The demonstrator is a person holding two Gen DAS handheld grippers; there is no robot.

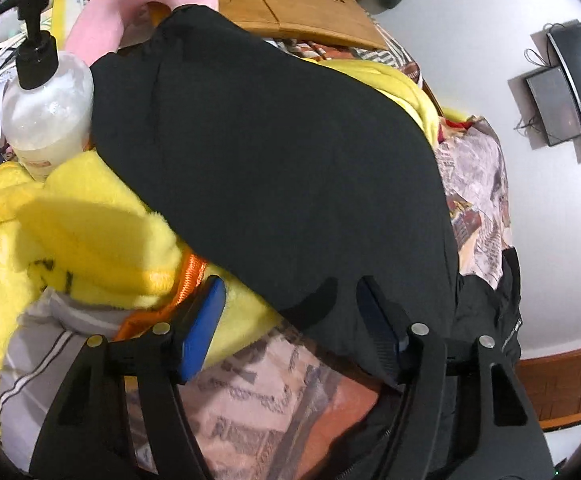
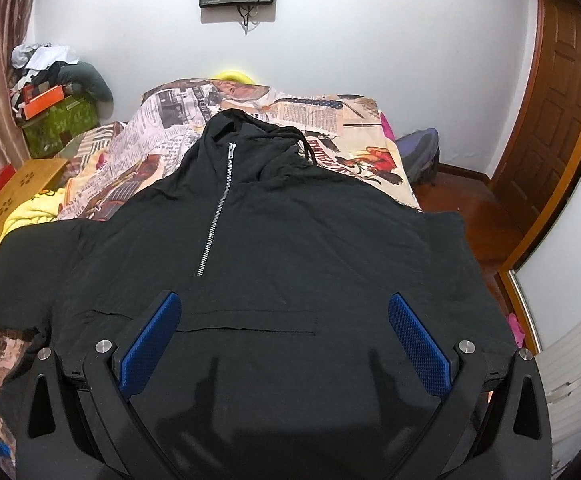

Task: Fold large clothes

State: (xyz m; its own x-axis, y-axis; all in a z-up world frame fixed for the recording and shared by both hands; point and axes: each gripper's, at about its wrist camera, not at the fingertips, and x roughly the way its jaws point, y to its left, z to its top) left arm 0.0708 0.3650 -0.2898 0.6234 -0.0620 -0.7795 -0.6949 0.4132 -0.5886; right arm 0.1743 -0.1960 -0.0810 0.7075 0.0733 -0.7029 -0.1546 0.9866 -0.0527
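A black half-zip hoodie point(image 2: 250, 240) lies spread front-up on the bed, hood at the far end, with its silver zipper point(image 2: 218, 208) running down the chest. My right gripper point(image 2: 284, 320) hovers over the front pocket, wide open, with nothing pinched between its blue pads point(image 2: 150, 344). In the left wrist view one black sleeve point(image 1: 270, 160) lies over a yellow blanket point(image 1: 90, 220). My left gripper point(image 1: 290, 308) sits at the sleeve's near edge. Its jaws stand apart with the fabric edge between them, and the left blue pad point(image 1: 206, 320) is clear of the cloth.
A pump bottle point(image 1: 46, 108), a pink plush point(image 1: 130, 4) and a wooden lap table point(image 1: 298, 4) crowd the bed's left side. The newspaper-print bedcover point(image 2: 170, 120) lies under the hoodie. A cluttered pile point(image 2: 58, 96) stands at far left, a backpack point(image 2: 418, 152) and a door point(image 2: 562, 100) to the right.
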